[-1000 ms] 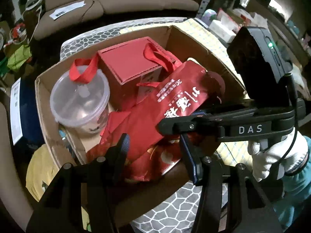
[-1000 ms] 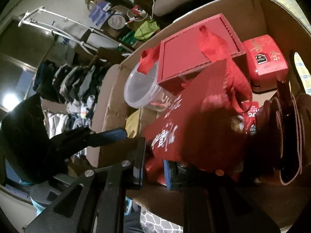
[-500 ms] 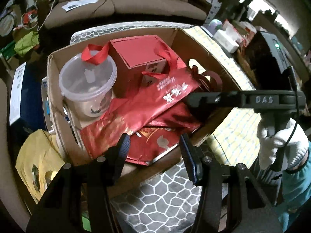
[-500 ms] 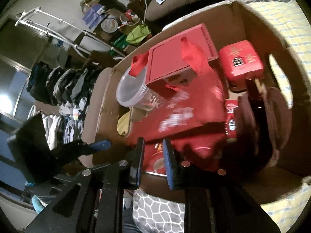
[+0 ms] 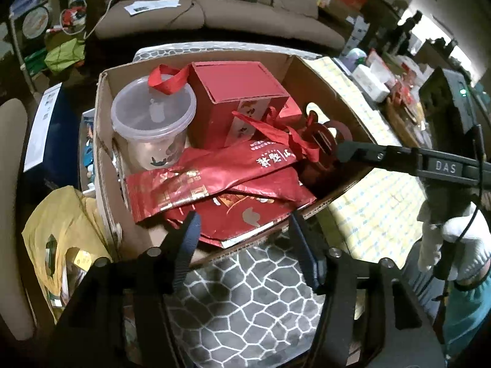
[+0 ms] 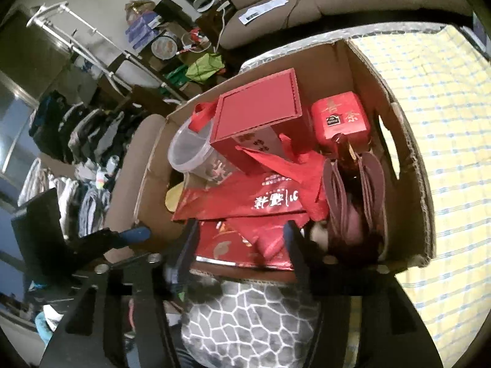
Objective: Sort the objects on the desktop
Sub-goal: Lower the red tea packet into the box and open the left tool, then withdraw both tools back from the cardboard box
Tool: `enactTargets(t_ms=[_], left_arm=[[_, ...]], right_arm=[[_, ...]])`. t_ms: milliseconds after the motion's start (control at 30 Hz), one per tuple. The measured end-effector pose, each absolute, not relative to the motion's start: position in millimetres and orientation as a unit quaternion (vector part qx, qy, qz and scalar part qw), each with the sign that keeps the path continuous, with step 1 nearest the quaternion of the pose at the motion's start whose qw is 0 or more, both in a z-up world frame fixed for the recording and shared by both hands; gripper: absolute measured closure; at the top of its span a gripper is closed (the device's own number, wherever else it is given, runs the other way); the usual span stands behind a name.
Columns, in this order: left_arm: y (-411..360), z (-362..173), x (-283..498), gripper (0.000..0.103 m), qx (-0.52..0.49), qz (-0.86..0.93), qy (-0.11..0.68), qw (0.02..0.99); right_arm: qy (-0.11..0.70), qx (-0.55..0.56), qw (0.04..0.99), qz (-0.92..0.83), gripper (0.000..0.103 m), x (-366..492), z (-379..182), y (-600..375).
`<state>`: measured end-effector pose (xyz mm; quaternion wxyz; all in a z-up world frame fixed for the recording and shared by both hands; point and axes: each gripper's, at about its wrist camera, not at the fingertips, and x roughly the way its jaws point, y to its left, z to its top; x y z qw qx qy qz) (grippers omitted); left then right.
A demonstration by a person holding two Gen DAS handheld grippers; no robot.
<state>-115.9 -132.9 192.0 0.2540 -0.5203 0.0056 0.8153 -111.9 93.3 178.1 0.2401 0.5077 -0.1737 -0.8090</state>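
Red bag [image 6: 260, 196] lies beyond the spread hand-held gripper [image 6: 241, 230].

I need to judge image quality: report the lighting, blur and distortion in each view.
Left wrist view: dim room, window glare top right, strong fisheye bending of the cardboard box, fairly sharp. Right wrist view: dim, softer, with blur near the fingers, and the yellow cloth looks bright.

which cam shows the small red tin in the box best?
Right wrist: the red tin sits in full view at the far side of the cardboard box, lid markings visible. In the left wrist view only a red sliver peeks out behind the red gift box.
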Motion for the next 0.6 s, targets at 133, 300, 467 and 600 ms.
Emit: enactTargets(t_ms=[133, 300, 467, 600], left_arm=[[-133.6, 190.5, -108.2, 0.032, -0.521, 0.816, -0.002, 0.248], [-132.6, 191.8, -98.5, 0.020, -0.515, 0.822, -0.012, 0.242], [-128.8, 194.3, -90.5, 0.012, -0.508, 0.827, -0.022, 0.241], [-130.0, 197.2, -85.3, 0.011, -0.500, 0.833, -0.039, 0.234]], right_arm=[[-0.144, 0.500, 0.226, -0.823, 0.025, -104.4, 181.7, 94.5], [-0.114, 0.491, 0.212, -0.837, 0.020, -96.1, 185.2, 98.9], [-0.085, 0.485, 0.203, -0.846, 0.017, -87.0, 187.9, 98.2], [-0.080, 0.484, 0.207, -0.847, 0.014, -82.3, 188.8, 98.3]])
